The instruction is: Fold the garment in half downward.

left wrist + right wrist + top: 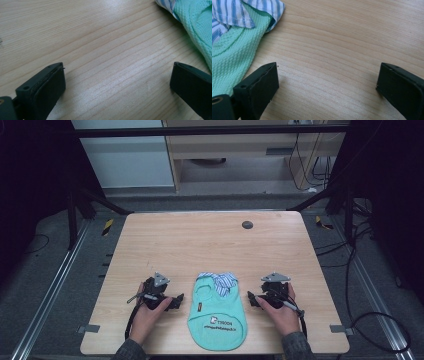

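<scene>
Low on table, left gripper [179, 301] and right gripper [251, 300] flanking shirt [218, 317], jaws apart

Small mint-green pet shirt [218, 312] with blue-striped collar [222, 281]

Lies flat on the wooden table's near edge, collar end farthest away, printed logo facing up near the hem.

mint vest [218, 317] flat on table [200, 240] | left tongs [176, 301], right tongs [253, 300] flank it
</scene>
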A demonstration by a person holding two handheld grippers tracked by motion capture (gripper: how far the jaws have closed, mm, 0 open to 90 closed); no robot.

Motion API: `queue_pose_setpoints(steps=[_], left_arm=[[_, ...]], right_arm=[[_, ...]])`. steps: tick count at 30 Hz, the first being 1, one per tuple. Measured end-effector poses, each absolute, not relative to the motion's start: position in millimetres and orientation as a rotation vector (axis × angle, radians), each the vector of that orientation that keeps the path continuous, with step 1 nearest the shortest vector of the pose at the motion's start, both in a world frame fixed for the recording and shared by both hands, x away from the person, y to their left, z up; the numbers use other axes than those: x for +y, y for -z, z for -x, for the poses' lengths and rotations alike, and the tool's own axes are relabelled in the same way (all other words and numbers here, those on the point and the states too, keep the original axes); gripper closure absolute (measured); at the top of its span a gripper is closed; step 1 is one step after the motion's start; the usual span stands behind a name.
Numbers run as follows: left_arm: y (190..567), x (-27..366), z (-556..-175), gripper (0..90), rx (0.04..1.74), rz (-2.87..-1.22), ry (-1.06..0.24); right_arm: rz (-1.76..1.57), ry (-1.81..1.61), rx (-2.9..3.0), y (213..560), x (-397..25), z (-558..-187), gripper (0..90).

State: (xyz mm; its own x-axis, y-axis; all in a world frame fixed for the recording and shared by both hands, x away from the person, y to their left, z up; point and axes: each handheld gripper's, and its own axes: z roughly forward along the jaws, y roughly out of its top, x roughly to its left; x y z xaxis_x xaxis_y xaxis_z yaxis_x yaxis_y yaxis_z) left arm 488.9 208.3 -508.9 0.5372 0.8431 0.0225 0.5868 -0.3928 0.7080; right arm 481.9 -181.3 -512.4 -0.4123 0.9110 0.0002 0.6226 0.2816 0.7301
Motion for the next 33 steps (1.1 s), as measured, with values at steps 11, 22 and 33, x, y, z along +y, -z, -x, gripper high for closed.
queue_pose_setpoints(steps=[11, 22, 33], left_arm=[[509.0, 207.7, -488.8, 0.0, 1.155, -2.119, -0.509], [492.1, 194.0, -497.2, 14.2, 1.017, -2.196, -0.544], [461.9, 176.2, -541.1, 23.2, 0.931, -2.239, -0.476]], right_arm=[[-1.384, -0.924, 2.134, 512.4, -180.7, -482.0, 3.6], [-1.324, -0.940, 2.192, 502.6, -173.2, -484.0, 22.9], [-1.209, -0.853, 2.339, 480.5, -160.6, -511.4, 42.9]])
